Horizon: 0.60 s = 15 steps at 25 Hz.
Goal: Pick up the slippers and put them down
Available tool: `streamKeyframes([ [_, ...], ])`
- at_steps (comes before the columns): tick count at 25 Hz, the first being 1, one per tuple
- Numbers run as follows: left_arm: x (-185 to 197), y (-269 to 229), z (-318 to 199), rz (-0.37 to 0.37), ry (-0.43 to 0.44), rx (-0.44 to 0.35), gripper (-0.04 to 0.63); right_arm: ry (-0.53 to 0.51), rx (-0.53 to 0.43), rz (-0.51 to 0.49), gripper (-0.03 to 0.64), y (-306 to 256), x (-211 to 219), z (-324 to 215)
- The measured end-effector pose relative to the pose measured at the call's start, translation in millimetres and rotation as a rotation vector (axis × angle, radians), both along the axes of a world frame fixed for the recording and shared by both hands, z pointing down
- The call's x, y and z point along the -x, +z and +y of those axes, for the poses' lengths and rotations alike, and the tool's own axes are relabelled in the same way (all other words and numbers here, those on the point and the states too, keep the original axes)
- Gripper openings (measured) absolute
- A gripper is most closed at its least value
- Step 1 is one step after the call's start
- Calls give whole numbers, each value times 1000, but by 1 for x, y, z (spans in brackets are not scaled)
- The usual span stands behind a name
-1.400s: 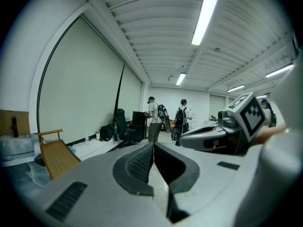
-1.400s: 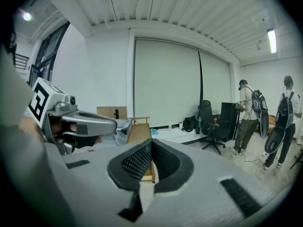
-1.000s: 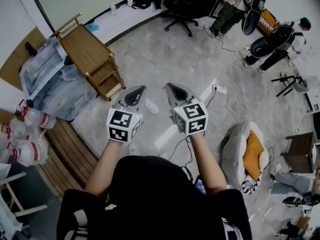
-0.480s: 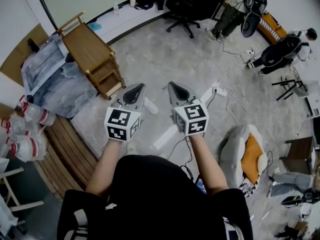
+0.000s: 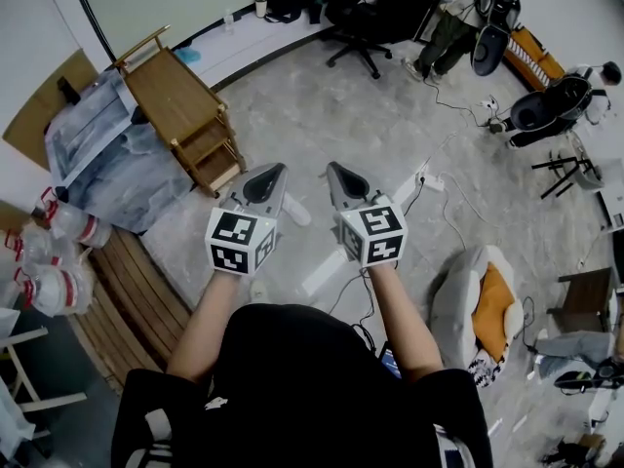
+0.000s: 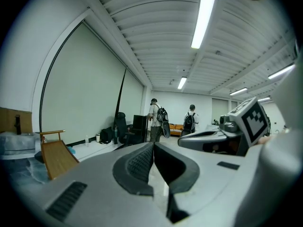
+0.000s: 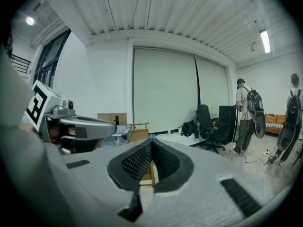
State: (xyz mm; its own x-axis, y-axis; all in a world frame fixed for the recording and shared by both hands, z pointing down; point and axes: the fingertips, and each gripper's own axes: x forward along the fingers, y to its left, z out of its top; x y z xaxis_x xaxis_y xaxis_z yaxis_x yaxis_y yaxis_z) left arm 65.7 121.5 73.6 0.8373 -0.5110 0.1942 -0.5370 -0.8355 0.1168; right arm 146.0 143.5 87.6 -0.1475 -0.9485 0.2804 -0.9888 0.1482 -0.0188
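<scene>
- While the pads of the left gripper (image 6: 153,146) meet at their tips with nothing between them, those of the right gripper (image 7: 151,144) are pressed together just as bare. Neither tool carries a slipper.
- Just past the left gripper's nose in the head view, a pale oblong thing (image 5: 295,209) lies flat on the grey floor (image 5: 341,105). It may be a slipper, but it is too small to be sure.
- Another pale shape (image 5: 258,289) peeps out beneath the left wrist, and it is no clearer.
- Judged from this, the scene fits two stages equally: slippers lying on the floor waiting to be lifted, or slippers already set down again and released. The pictures do not settle which, so how much of the job remains cannot be said.
- Both of the person's arms reach forward side by side, a little apart and nearly parallel, with the marker cubes (image 5: 239,242) turned up towards the head camera.
- Each gripper points out across the room with only a slight downward tilt. Its own view looks at the far wall and ceiling, not down at the floor.
- Further out, a wooden rack (image 5: 180,105) stands to the left.
</scene>
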Motion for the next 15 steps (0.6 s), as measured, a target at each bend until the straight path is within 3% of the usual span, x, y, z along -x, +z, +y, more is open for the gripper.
streamKeyframes([
  [15, -1, 7, -5, -7, -1, 17, 6, -12, 16, -7, -2, 8, 4, -3],
])
